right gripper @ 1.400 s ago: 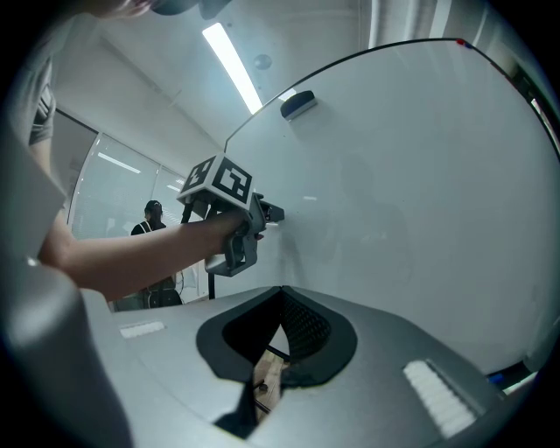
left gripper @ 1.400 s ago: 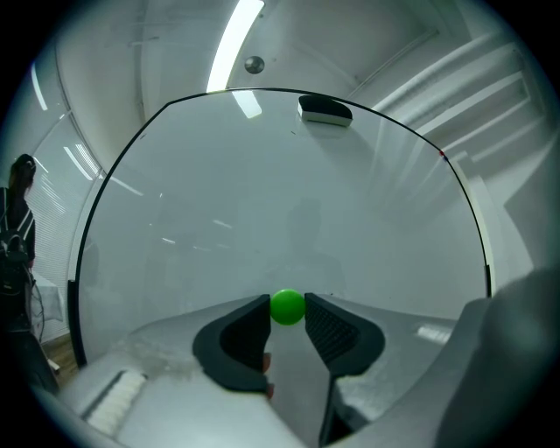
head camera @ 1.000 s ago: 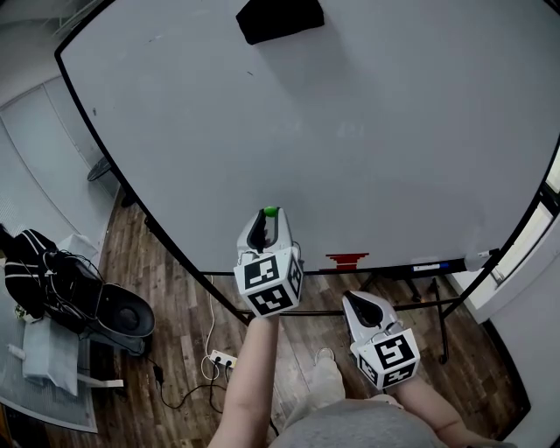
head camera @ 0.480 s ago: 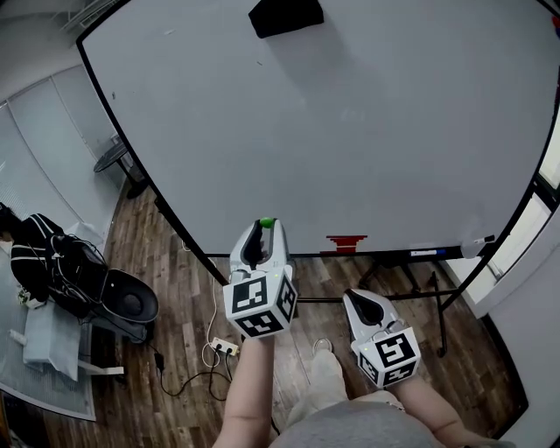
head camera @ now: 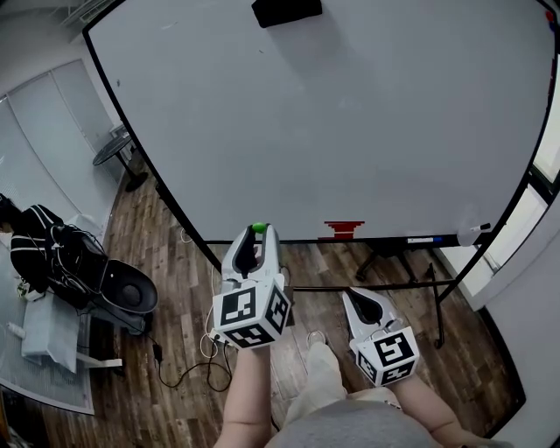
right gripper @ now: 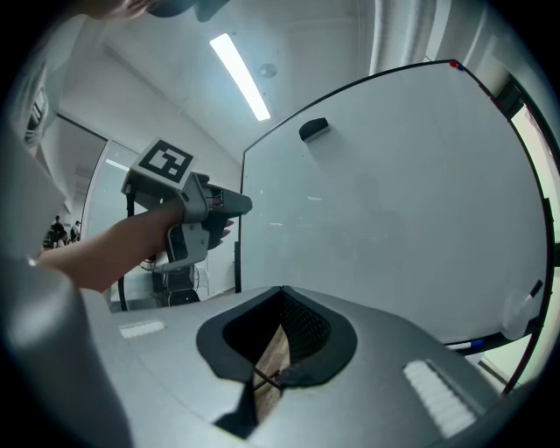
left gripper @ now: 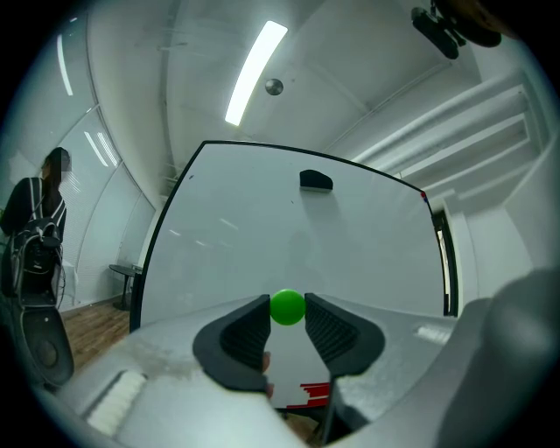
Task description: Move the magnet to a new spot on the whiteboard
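At the far left of the head view a black bag [head camera: 39, 254] slumps beside a dark round seat [head camera: 127, 296], and cables trail over the wooden floor [head camera: 175, 262]. Left of centre, low in the frame, the left gripper [head camera: 255, 236] points level toward the whiteboard [head camera: 350, 114]. Its jaws are clamped on the magnet [head camera: 259, 227], a small, smooth, bright green ball pinched right at their tips. In the left gripper view the magnet [left gripper: 288, 307] sits dead centre between the dark ribbed pads [left gripper: 249, 328], off the board's white face. A black eraser [head camera: 286, 10] clings to the top of the board, and a red piece [head camera: 344, 229] sits at its bottom edge. Lower right, the right gripper [head camera: 359, 299] hangs with its jaws closed together, nothing between them.
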`<state>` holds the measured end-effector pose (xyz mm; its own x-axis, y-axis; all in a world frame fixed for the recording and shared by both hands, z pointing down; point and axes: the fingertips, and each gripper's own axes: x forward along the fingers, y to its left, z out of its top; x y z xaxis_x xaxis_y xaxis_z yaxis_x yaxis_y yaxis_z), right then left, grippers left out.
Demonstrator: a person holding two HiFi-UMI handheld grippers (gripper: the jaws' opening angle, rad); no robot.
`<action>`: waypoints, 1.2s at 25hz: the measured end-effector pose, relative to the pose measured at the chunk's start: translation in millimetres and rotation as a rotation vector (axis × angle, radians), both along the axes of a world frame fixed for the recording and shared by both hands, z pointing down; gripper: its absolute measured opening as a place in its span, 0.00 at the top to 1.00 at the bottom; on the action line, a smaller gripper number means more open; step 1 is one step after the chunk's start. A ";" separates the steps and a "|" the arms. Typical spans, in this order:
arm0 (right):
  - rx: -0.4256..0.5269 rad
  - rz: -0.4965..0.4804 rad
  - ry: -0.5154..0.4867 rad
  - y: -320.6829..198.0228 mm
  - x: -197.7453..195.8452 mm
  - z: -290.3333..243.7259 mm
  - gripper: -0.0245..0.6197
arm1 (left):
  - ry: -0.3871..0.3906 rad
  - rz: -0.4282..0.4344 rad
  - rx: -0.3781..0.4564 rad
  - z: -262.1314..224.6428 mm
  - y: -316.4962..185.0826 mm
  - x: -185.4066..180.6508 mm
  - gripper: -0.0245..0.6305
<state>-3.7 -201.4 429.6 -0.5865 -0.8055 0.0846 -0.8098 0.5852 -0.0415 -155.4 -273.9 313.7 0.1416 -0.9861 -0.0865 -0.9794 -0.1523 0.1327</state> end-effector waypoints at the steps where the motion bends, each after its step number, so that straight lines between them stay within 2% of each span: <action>1: -0.002 0.000 0.001 1.9 -0.2 0.5 0.96 | 0.000 -0.001 -0.001 0.1 1.6 -0.8 0.76; 10: 0.002 0.008 0.020 6.2 2.9 -1.7 0.96 | 0.001 0.014 0.012 -9.0 -0.2 3.6 0.76; 18: 0.007 0.024 0.031 -1.6 9.3 -9.5 0.96 | -0.023 0.059 0.044 -38.2 -27.4 23.1 0.76; 30: -0.004 0.081 0.061 -21.7 39.6 -7.7 0.96 | -0.077 0.183 0.110 -100.3 -83.0 89.9 0.76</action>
<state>35.9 -223.0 421.9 -0.5133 -0.8495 0.1217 -0.8554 0.5179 0.0068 -65.5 -356.9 213.4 0.3276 -0.9285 -0.1745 -0.9407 -0.3379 0.0317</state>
